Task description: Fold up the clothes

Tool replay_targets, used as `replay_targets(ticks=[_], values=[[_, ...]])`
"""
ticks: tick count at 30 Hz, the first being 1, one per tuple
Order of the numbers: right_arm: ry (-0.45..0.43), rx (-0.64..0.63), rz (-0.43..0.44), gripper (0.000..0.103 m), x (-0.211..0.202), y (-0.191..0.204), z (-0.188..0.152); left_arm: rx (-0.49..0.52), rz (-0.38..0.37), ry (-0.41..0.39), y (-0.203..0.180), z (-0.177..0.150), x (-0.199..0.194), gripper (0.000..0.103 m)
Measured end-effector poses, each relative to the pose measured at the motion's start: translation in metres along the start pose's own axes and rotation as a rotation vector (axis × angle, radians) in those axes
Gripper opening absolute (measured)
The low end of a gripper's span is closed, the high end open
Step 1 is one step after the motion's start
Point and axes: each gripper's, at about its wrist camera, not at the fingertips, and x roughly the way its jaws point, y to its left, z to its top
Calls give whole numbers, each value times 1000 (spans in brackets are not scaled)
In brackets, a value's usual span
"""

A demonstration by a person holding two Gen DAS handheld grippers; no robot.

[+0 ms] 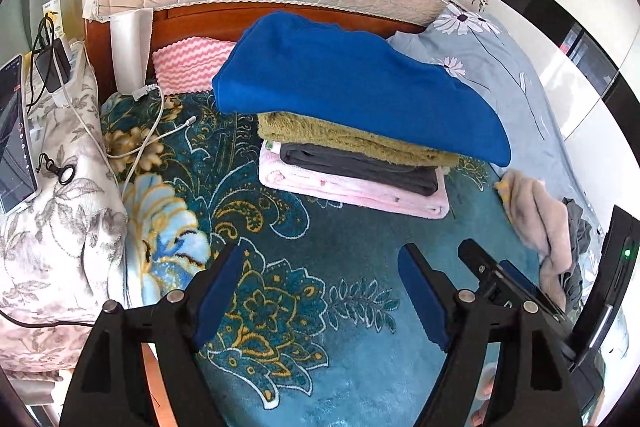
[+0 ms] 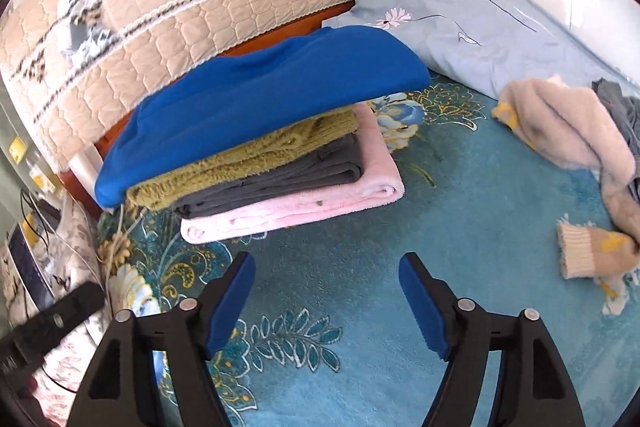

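Jaws on my left gripper and right gripper gape wide, holding nothing. Folded stack sits ahead; beige sweater lies crumpled right (soft, light; I'd pinch its cuff).

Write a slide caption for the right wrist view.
Open right gripper above the teal blanket, facing a folded stack topped by a blue garment; beige sweater unfolded.
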Motion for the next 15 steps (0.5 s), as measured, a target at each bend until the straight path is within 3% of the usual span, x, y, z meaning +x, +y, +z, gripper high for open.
replay_targets(ticks=[6, 10, 15], values=[[-38, 24, -20, 88, -5, -9, -4, 6, -8, 5, -4, -4, -6, 88], [-54, 42, -18, 99, -6, -14, -3, -35, -23, 8, 1, -1, -2, 89], [-63, 48, -15, 103, -4, -18, -3, -43, -6, 11, 0, 0, 5, 89]])
